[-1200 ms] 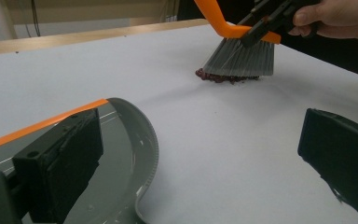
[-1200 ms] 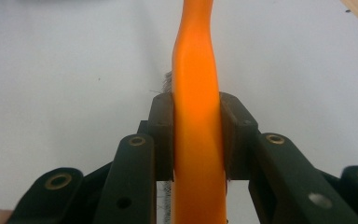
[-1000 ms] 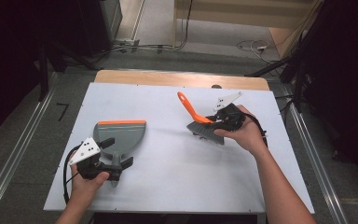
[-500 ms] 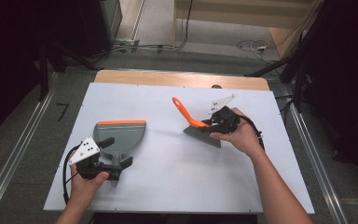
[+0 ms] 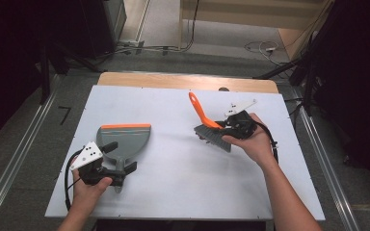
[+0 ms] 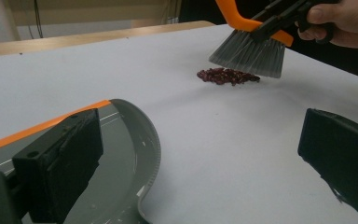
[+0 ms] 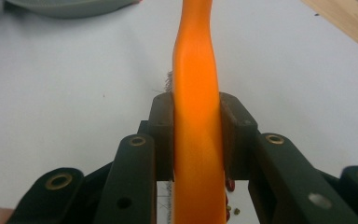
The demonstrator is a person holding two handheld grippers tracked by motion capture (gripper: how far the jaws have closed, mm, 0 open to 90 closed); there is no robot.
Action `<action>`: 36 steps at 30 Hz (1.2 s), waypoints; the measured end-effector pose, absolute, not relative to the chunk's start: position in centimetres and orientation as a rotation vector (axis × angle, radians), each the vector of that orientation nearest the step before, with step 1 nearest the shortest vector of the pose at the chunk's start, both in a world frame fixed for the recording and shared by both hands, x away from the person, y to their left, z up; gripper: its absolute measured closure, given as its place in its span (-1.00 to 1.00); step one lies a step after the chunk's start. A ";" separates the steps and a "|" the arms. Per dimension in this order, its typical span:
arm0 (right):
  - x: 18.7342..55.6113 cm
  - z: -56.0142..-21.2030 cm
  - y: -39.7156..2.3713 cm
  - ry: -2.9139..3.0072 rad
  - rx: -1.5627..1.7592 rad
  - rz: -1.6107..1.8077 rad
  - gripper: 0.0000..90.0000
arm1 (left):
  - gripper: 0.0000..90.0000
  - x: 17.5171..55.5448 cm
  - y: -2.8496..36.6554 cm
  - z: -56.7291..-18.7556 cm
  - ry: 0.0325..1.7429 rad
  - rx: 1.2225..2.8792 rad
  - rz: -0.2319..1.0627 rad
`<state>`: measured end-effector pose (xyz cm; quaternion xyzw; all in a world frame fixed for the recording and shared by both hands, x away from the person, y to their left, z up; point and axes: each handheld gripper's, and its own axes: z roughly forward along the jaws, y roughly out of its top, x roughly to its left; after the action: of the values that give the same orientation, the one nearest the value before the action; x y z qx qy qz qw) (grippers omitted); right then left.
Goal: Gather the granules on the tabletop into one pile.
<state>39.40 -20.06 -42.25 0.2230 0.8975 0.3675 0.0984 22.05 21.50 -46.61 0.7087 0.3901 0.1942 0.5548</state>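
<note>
A grey dustpan (image 5: 125,140) with an orange front lip lies flat at the table's left. Its handle runs back between the jaws of my left gripper (image 5: 120,157), which stand wide apart and press on nothing. In the left gripper view that gripper (image 6: 200,154) has its left jaw over the dustpan (image 6: 121,154). My right gripper (image 5: 221,127) is shut on the orange handle of a small brush (image 5: 200,109). The grey bristles (image 6: 249,55) hover just over a small heap of dark red beans (image 6: 228,75). In the right gripper view the pads (image 7: 163,135) clamp the handle (image 7: 196,93).
The white tabletop (image 5: 173,192) has a wooden strip (image 5: 173,82) along its far edge. Black cables (image 5: 272,144) trail from both grippers. Metal rails and dark floor lie on either side of the table.
The right hand has shifted the brush slightly, and its handle now stands a little more upright. The left gripper and dustpan have kept still.
</note>
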 end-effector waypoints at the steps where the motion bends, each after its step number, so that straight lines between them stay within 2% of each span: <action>1: 39.2 -42.1 -20.3 2.645 0.676 1.093 0.52 | -1.00 22.0 21.5 -46.6 0.921 1.672 0.458; 11: 37.2 -41.8 -22.6 2.559 0.806 1.170 0.52 | -1.00 22.0 21.7 -46.6 0.921 1.669 0.465; 36: 30.1 -43.9 -28.6 2.384 1.137 1.395 0.52 | -1.00 21.8 21.6 -46.4 0.898 1.665 0.465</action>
<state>30.14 -28.57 -43.91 0.3794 0.7957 0.4658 0.0774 21.81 21.64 -46.44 0.7070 0.3812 0.1974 0.5620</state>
